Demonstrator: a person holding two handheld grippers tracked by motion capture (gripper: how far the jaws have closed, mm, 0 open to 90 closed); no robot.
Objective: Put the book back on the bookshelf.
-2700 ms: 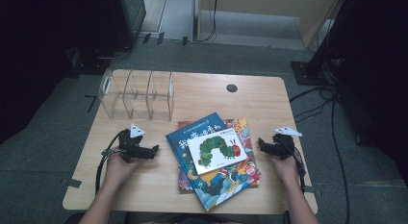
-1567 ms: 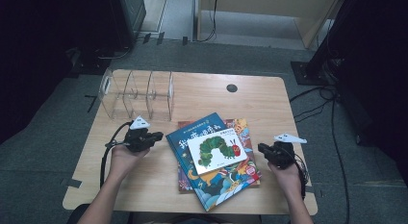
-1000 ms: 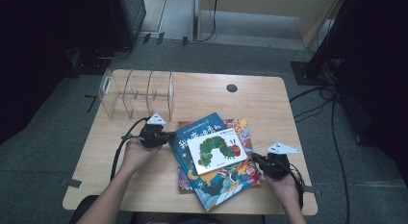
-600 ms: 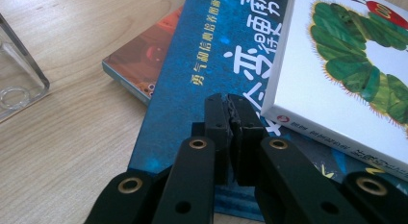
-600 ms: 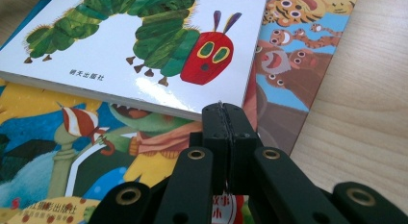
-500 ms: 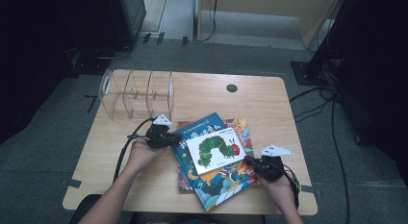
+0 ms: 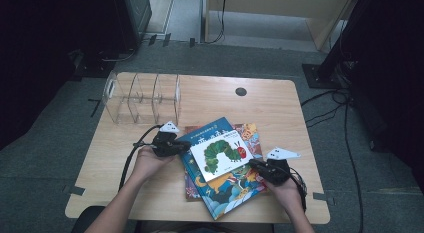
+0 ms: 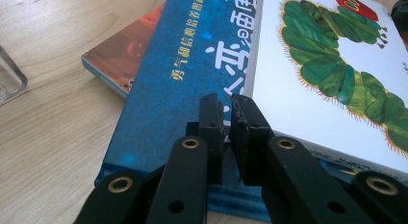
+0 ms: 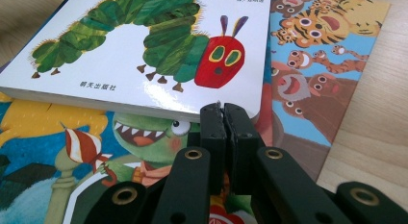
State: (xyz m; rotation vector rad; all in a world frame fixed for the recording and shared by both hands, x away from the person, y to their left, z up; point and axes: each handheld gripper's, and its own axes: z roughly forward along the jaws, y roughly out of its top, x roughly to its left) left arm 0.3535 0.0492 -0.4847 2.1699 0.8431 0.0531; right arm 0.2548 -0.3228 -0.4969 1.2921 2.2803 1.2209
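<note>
Flanking the stack: both hand-held grippers sat low at the white caterpillar book (image 7: pixel 223 154), one at each end.
Left hand-held gripper (image 7: pixel 181 147): jaws closed on nothing, tips over the blue book (image 8: pixel 178 84), just beside the white book's corner.
Right hand-held gripper (image 7: pixel 256 165): jaws together, empty, tips at the white book's near edge, over the crocodile cover (image 9: pixel 96 152).
White caterpillar book: topmost on the book pile, mid-table (image 7: pixel 280 103).
Clear divider rack (image 7: pixel 142 97): upright, far left, apart from the pile.
</note>
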